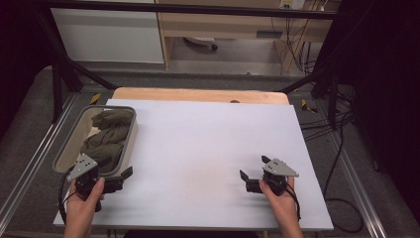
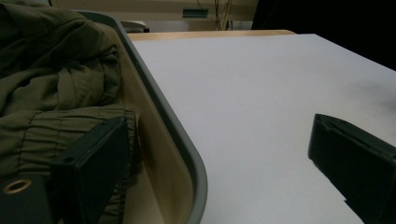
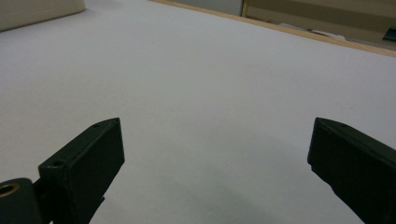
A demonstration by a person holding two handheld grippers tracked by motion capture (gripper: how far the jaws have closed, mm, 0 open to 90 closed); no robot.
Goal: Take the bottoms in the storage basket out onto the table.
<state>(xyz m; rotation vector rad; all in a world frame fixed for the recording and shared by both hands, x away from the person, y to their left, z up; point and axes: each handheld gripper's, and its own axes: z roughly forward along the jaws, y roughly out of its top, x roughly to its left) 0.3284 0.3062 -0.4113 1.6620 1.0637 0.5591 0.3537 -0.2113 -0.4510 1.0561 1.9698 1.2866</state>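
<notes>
Both grippers, left [image 1: 111, 178] and right [image 1: 255, 173], stand with jaws apart, holding nothing. Olive garments [image 1: 106, 136] lie untouched in the tray [image 1: 130, 141]; picking seems not yet started.

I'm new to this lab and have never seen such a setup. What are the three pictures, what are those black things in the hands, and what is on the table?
A person sits at a table and holds a hand-operated grasping tool in each hand; there is no robot arm. The high view looks down from above: the left tool is near the bin, the right tool over the bare white sheet. The other two pictures come from small cameras riding on the tools, looking out between their two black jaws.

On the sheet's left edge stands a grey-rimmed bin with olive-green clothing bundled inside. In the left gripper view one jaw sits in front of the clothing and the other over the sheet, with the bin's rim between them. Both tools are open and hold nothing.
</notes>
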